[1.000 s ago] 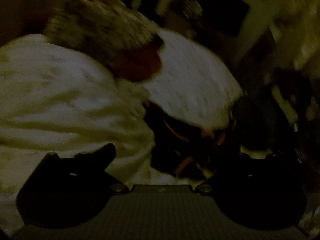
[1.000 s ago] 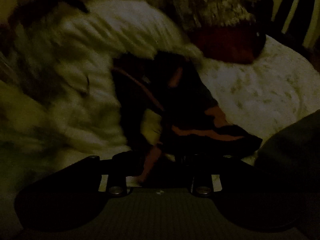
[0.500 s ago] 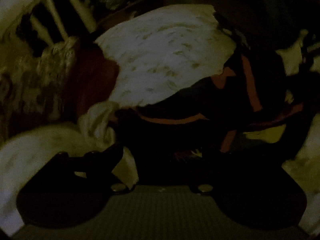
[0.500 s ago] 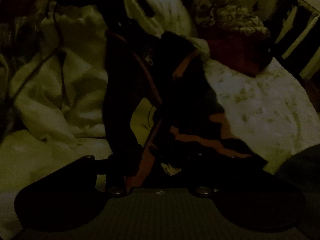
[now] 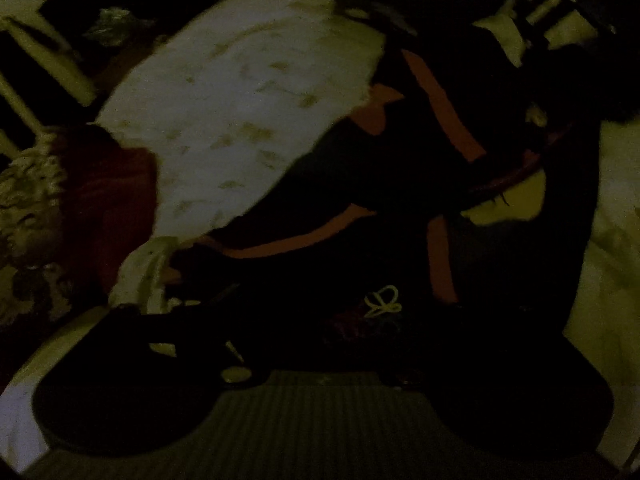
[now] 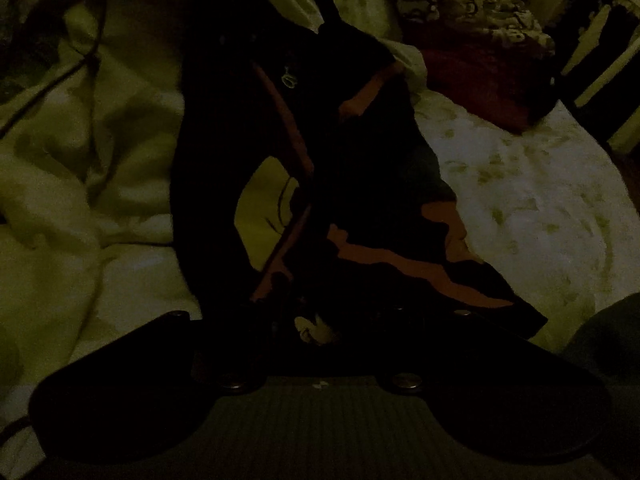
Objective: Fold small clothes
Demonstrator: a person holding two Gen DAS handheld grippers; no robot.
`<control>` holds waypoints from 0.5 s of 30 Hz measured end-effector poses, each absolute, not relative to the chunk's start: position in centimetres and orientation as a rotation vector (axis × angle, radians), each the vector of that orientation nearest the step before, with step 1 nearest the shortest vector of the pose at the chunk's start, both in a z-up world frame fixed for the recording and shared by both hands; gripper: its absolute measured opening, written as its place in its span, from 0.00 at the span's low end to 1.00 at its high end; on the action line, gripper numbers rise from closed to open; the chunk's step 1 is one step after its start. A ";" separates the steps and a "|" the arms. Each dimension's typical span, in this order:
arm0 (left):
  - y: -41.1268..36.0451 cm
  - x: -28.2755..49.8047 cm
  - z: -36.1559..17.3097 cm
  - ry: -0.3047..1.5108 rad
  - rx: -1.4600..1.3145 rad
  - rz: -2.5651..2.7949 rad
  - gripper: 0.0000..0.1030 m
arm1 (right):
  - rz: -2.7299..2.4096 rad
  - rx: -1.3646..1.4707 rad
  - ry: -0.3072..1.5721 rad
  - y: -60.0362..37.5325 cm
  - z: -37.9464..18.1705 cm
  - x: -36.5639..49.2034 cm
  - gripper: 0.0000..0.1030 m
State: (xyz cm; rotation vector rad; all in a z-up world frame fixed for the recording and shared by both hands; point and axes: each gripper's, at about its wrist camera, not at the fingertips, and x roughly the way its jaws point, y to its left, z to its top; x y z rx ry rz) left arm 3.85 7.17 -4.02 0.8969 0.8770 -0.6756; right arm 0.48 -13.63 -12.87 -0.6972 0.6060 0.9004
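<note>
Dim bedding (image 5: 248, 92) carries a dark garment with orange stripes (image 5: 400, 208), which runs right up between both pairs of fingers. Left fingers (image 5: 132, 320) are closing; whether either pair grips the cloth, I cannot tell.

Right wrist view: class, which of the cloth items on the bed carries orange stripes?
The dark garment in the middle. The speckled white sheet, the dark red cloth and the floral fabric show no orange.

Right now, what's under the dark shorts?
The dark shorts lie on a pale printed sheet, which also shows through a gap. Whatever else is beneath them is covered.
</note>
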 end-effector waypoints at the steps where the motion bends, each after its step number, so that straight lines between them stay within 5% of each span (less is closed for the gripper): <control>1: 7.1 4.1 -4.1 0.891 0.905 -0.708 0.74 | 0.903 -0.712 0.610 -13.8 -12.8 0.5 0.64; 5: 6.3 5.4 -4.9 0.937 0.980 -0.762 0.63 | 0.909 -0.727 0.631 -13.8 -12.9 1.1 0.64; 7: 6.0 6.0 -5.3 0.961 0.993 -0.776 0.45 | 0.914 -0.743 0.635 -13.4 -13.0 1.6 0.65; 15: 6.0 6.3 -6.4 0.986 0.989 -0.785 0.35 | 0.951 -0.804 0.668 -12.4 -13.5 3.1 0.64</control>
